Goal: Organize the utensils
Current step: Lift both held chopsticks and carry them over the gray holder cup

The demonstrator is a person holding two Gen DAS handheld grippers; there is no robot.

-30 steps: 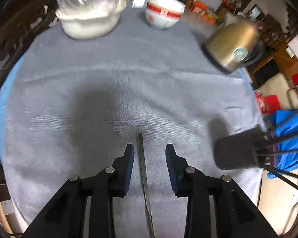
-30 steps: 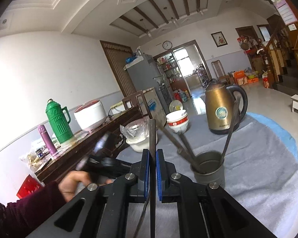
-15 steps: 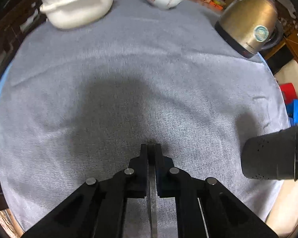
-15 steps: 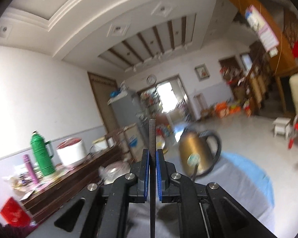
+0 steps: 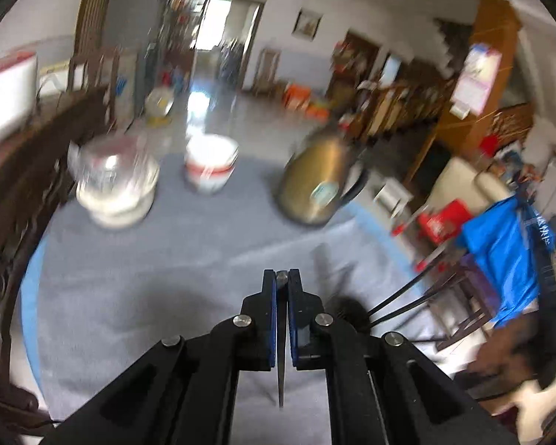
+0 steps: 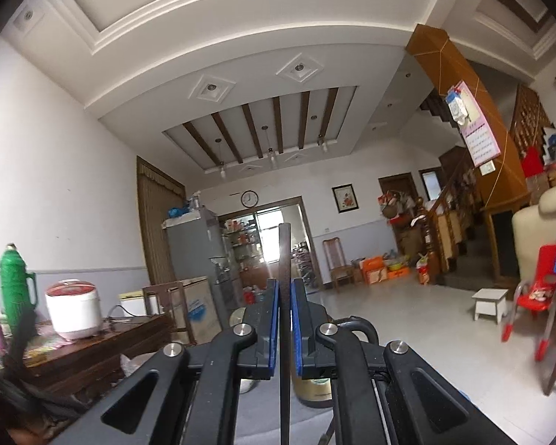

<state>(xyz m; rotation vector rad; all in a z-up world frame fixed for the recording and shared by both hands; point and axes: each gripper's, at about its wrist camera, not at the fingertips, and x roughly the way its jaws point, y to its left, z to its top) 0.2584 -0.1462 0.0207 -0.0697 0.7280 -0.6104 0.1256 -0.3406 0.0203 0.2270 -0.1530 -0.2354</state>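
Note:
My left gripper [image 5: 282, 278] is shut on a thin dark metal utensil [image 5: 281, 367] that runs back between the blue pads, lifted above the grey cloth [image 5: 137, 267]. To its right several dark utensil handles [image 5: 411, 296] slant out of a blurred dark holder [image 5: 346, 306]. My right gripper [image 6: 284, 287] is shut on a flat dark utensil [image 6: 284, 252] that stands upright above the fingers. It is raised and tilted toward the ceiling; little of the table shows in that view.
On the cloth at the back stand a plastic-covered white bowl [image 5: 116, 189], a red-banded white bowl [image 5: 209, 167] and a gold kettle [image 5: 320, 181]. The kettle [image 6: 315, 389] shows under my right fingers. A blue garment on a chair [image 5: 507, 244] is at the right.
My left gripper closed on the utensil lying on the cloth and lifted it, tilting up toward the room. My right gripper rose with its utensil and tilted up away from the holder.

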